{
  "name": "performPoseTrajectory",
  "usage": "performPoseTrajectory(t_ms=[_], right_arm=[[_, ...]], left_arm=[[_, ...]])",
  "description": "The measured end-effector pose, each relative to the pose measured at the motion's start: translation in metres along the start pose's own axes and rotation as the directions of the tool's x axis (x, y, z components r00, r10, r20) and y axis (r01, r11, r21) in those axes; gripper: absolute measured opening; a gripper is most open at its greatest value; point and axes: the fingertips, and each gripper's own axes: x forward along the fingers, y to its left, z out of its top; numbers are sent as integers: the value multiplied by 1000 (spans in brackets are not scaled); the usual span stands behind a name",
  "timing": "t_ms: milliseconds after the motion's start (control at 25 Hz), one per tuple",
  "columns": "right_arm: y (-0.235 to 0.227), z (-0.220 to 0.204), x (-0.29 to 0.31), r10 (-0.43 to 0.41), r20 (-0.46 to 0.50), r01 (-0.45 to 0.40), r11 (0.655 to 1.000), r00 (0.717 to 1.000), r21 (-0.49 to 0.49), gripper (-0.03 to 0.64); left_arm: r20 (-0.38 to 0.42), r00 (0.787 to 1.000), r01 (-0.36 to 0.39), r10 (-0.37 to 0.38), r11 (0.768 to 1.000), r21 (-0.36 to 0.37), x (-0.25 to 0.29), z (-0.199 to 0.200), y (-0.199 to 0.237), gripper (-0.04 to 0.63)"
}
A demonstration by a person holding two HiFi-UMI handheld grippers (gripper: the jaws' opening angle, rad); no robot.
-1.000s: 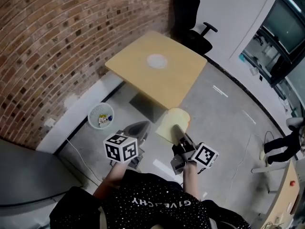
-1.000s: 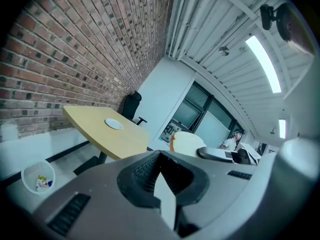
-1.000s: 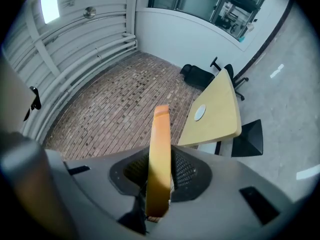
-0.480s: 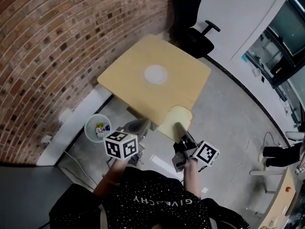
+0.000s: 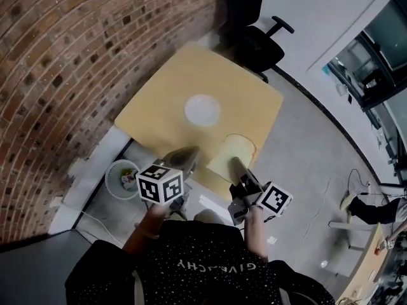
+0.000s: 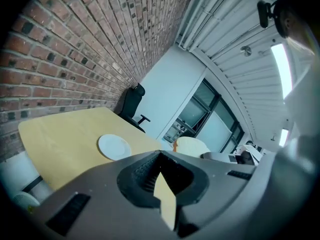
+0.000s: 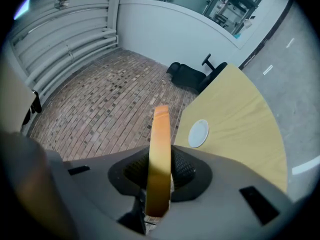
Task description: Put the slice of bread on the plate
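**Bread slice in the grip, plate not yet reached**

My right hand-held gripper (image 5: 234,165) was clenched on the pale, round-topped slice of bread with a tan crust (image 5: 237,147). The pads pinched its near end. In the right gripper view the slice stood edge-on between the jaws. From the head view its broad face was turned upward. My left hand-held gripper (image 5: 186,154) sat just beside the right one, its tips closed together with nothing between them.

The slice hung in the air over the near edge of the square, pale wooden worktop (image 5: 159,110) and did not seem to touch it. The small round white plate (image 5: 202,110) lay near the middle of that worktop. It was beyond the bread, a little to the left, clearly apart from it and bare.

I judged the bread light and soft, though stiff enough to keep its shape when held by one end. A harder squeeze would likely dent or tear it. The crust edge looked the firmest place to hold.

A black office chair (image 5: 254,43) stood at the far corner, and a red brick wall (image 5: 57,56) ran along the left.
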Motion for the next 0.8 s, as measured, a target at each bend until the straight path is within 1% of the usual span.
performPoseTrajectory(t_ms=[160,280,440,560,680,800], right_arm=[[-17,7,26,-26,-51,27,1000,998,15,92],[-29,15,44,-45,-106,47,999,993,14,92],[-46,25,77,-59,-181,59,998,982,-5,92],[-57,37,107,-59,-238,48,998,969,-51,92],[-73,49,140,-63,-286,44,997,956,-71,92],[-96,51,167,-101,-336,78,994,936,-80,92]], left_arm=[[1,1000,-23,23,999,-32,15,6,18,9],[-2,997,-72,72,994,-83,16,2,31,9],[22,992,-123,127,981,-150,13,1,54,9],[19,988,-144,150,971,-189,25,-3,68,9],[20,985,-161,169,963,-218,43,-4,79,9],[34,983,-168,183,951,-260,58,-3,90,9]])
